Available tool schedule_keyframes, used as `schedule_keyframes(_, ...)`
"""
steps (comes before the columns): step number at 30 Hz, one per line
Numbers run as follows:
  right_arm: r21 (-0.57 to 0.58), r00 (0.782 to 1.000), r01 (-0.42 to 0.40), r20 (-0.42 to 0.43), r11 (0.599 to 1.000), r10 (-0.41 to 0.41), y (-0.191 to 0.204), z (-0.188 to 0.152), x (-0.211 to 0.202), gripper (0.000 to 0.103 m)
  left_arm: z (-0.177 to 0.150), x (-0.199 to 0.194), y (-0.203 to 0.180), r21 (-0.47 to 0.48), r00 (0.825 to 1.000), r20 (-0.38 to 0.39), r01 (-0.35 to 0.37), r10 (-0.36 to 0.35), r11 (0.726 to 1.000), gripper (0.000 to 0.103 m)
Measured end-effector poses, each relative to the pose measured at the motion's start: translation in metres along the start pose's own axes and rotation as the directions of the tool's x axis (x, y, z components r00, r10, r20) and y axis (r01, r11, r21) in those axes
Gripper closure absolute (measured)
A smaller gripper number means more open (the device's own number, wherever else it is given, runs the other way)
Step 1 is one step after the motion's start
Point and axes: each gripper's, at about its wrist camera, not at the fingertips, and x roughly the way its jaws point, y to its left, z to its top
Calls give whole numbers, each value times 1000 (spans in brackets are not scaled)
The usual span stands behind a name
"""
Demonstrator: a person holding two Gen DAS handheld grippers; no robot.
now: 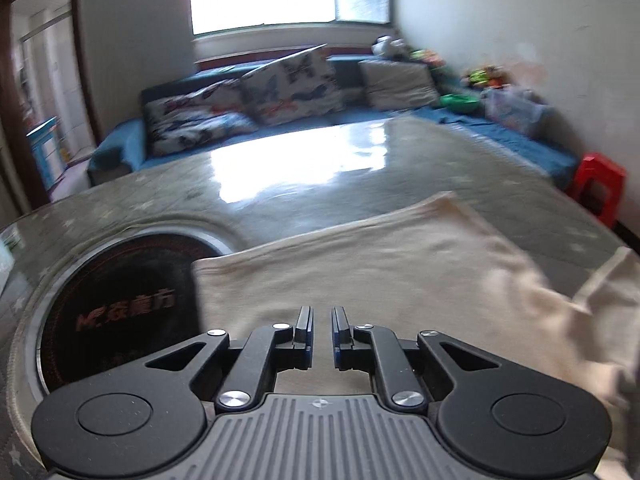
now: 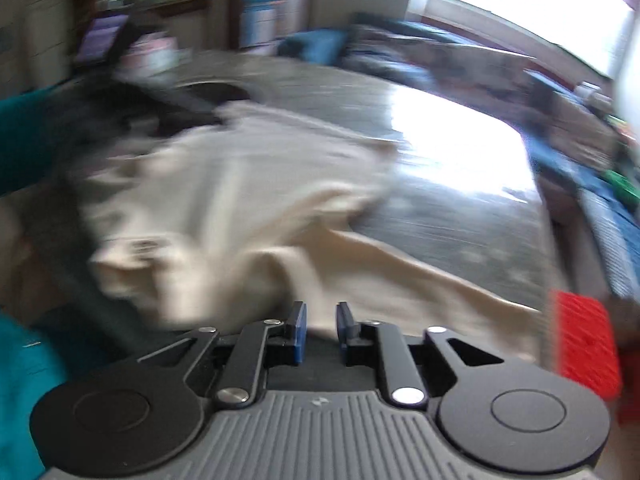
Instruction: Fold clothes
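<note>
A cream garment (image 1: 360,268) lies on the glossy grey table (image 1: 300,176), its flat folded edge toward the left. My left gripper (image 1: 321,312) hovers over its near edge, jaws a little apart with nothing between them. In the blurred right wrist view the same garment (image 2: 248,192) lies rumpled, a sleeve (image 2: 420,276) trailing to the right. My right gripper (image 2: 321,310) is open just above the cloth near the sleeve's base, holding nothing.
A round dark hotplate inset (image 1: 120,300) sits in the table beside the garment's left edge. A blue sofa with butterfly cushions (image 1: 256,96) lines the far side. A red stool (image 1: 596,184) stands at the right; it also shows in the right wrist view (image 2: 584,344).
</note>
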Motion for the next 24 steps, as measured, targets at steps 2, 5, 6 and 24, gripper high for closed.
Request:
schedule_keyframes(2,63,999,39,-2,997,-39,-19,-7,5,75,-7,-12,-15,28,999,7,51,-51,998,91)
schedule_keyframes(5,157,995,98,-11,983,-97,-47,-18,12,70,-20,-26,-34,63,993,10,117,-118,991,91)
schedule_keyframes(6,188,993,117,-15,975,-116,-57,-22,14,69,-23,-30,-39,66,990,9,138,-138,988,91)
schedule_keyframes(24,256,898,427,-14,867,-439,-124,-27,23,94,-63,-47,-79,117,957,-36,290,-288,950,91)
